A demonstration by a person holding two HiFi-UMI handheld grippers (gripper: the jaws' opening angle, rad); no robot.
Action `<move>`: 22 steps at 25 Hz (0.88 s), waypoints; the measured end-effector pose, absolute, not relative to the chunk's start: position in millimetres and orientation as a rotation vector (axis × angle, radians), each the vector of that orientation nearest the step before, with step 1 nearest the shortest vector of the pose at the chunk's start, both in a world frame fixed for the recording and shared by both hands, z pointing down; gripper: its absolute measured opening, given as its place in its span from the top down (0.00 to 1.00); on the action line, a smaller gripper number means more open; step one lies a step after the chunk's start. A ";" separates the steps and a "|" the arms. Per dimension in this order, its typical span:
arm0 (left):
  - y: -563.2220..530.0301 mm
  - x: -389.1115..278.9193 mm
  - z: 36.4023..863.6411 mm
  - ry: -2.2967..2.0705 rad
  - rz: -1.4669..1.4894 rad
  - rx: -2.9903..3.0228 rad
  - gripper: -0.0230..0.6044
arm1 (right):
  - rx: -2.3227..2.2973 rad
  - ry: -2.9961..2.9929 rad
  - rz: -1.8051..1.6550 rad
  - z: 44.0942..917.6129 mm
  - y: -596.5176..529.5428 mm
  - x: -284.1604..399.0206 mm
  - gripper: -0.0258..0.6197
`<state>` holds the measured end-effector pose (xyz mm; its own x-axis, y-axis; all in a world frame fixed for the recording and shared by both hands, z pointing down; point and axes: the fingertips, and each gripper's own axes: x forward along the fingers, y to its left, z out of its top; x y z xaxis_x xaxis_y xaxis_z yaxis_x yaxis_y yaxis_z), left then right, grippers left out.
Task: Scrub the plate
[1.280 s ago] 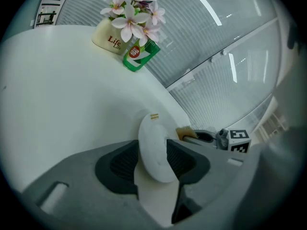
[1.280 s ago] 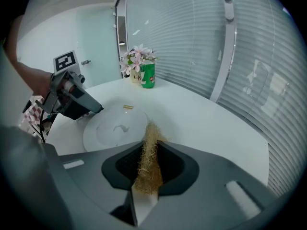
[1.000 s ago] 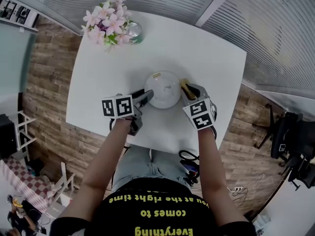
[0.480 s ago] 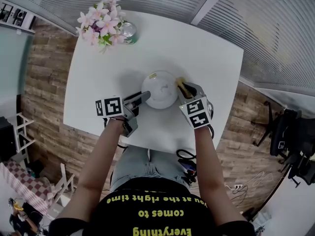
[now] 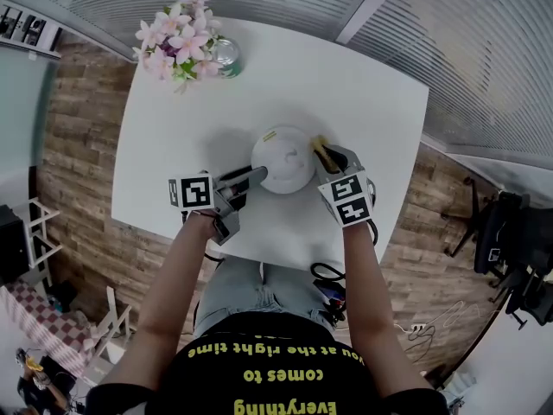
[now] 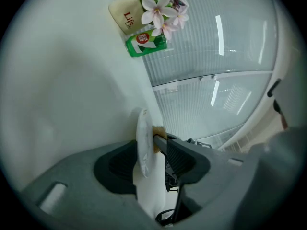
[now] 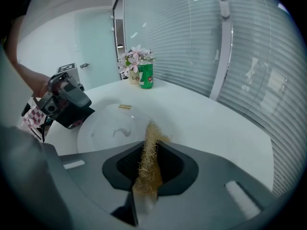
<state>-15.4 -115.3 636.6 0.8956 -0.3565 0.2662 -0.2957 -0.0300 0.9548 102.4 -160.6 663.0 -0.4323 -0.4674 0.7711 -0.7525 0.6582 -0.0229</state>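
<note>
Head view: white plate (image 5: 285, 156) sits mid-way across the white table (image 5: 371, 102), directly ahead of the person and between the two grippers. Whether it rests flat or is lifted slightly cannot be told.

Left gripper (image 5: 258, 174): the jaws are clamped on the plate's near-left rim. In the left gripper view the rim (image 6: 143, 143) runs edge-on between the two pads, both pressing on it.

Right gripper (image 5: 325, 155): it sits at the plate's right edge. In the right gripper view its jaws (image 7: 149, 150) are partly closed on a straw-coloured fibrous scrubber (image 7: 149, 159). The jaws have just been closing. The fibres are squeezed between the pads and the tuft sticks out past the tips toward the plate (image 7: 112, 128). From this view the scrubber's tip is at the plate's rim; actual contact cannot be confirmed.

A small yellowish label (image 5: 275, 133) is stuck on the far side of the plate.

Pink flowers (image 5: 177, 40) and a green can (image 5: 226, 57) stand at the table's far left corner, well apart from the plate.
</note>
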 end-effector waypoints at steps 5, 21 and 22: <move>-111.1 -12.0 626.0 -0.432 -0.059 1.705 0.66 | 0.949 -2.111 0.484 663.4 -160.2 102.1 0.87; -113.8 0.9 646.2 -0.540 0.065 1.693 0.86 | 0.954 -2.117 0.492 664.3 -160.7 101.2 0.87; -114.4 0.4 647.0 -0.546 0.063 1.687 0.87 | 0.954 -2.117 0.493 664.5 -160.8 101.2 0.87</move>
